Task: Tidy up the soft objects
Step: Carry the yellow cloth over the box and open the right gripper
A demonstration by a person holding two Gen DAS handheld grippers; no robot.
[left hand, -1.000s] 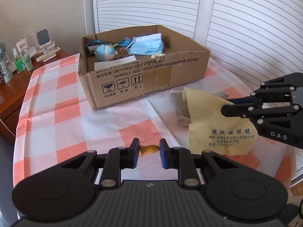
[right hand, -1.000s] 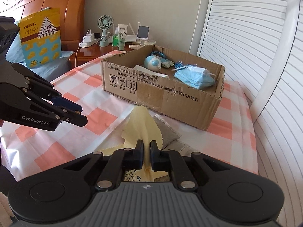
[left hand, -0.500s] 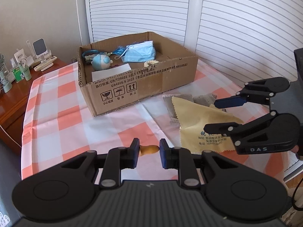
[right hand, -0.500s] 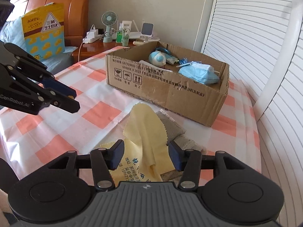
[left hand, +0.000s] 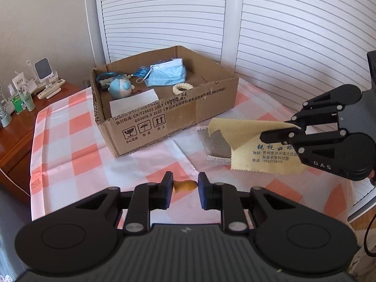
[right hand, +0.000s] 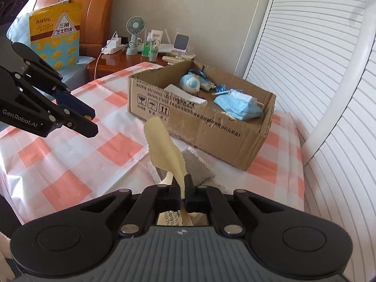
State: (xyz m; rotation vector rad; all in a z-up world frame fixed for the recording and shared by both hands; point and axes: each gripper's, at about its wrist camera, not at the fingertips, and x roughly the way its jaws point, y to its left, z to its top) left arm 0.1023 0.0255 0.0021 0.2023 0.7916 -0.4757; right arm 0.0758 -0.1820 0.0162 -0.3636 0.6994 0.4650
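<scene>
My right gripper (right hand: pixel 181 189) is shut on a yellow lens cloth (right hand: pixel 162 148) and holds it lifted above the table; the cloth also shows in the left wrist view (left hand: pixel 249 141), pinched by the right gripper (left hand: pixel 278 132). A grey cloth (left hand: pixel 217 146) lies under it, also seen in the right wrist view (right hand: pixel 192 164). My left gripper (left hand: pixel 184 184) is open, with a small orange soft object (left hand: pixel 185 186) on the table between its fingers. The open cardboard box (left hand: pixel 164 115) holds a blue face mask (left hand: pixel 166 76), a round blue toy (left hand: pixel 119 88) and a white ring (left hand: pixel 182 88).
The table has a pink-and-white checked cloth (left hand: pixel 70 145). A wooden nightstand (right hand: pixel 122 57) with a fan, bottles and a phone stand sits beyond it. White louvred doors (left hand: pixel 282 35) stand behind the box. A yellow snack bag (right hand: pixel 56 40) leans at the headboard.
My right gripper was open half a second ago; it has shut on the yellow cloth and lifted it. The left gripper has stayed open around the orange object.
</scene>
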